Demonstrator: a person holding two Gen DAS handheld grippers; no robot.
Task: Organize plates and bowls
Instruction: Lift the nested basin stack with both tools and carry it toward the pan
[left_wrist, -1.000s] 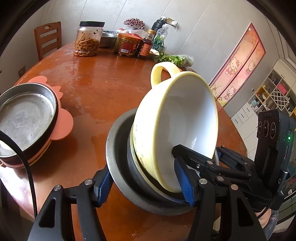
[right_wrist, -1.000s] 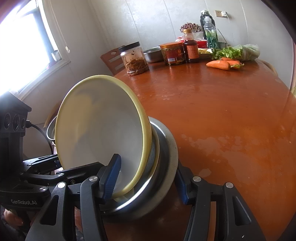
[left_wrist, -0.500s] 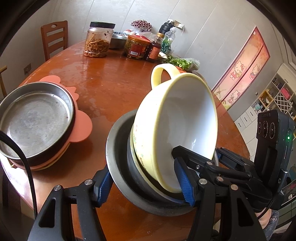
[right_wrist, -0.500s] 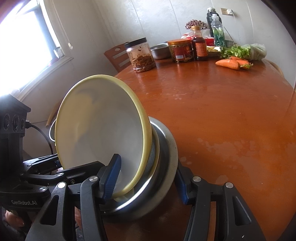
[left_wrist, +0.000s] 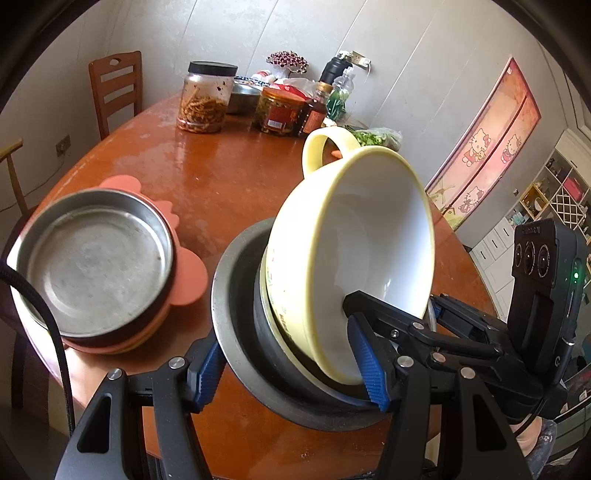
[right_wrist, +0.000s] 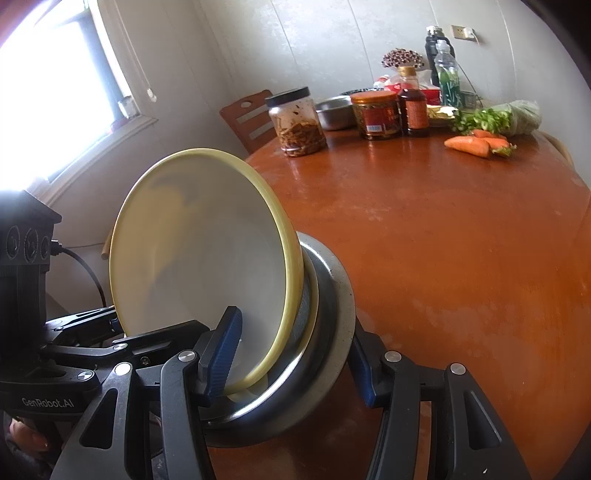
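Above the round wooden table (left_wrist: 207, 184), the left gripper (left_wrist: 291, 369) and right gripper (right_wrist: 291, 363) each clamp the nested stack from opposite sides: steel plate (left_wrist: 236, 332) outermost, yellow handled bowl (left_wrist: 354, 258) inside, possibly another dish between.

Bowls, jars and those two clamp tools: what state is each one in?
Yellow bowl: tilted, nested in metal dishes.
Metal dishes: lifted, tilted.
Left tool: clamped on the stack.
Right tool: clamped on the stack.
Metal pan: upright, empty, on orange plates.
Glass jar: lidded.
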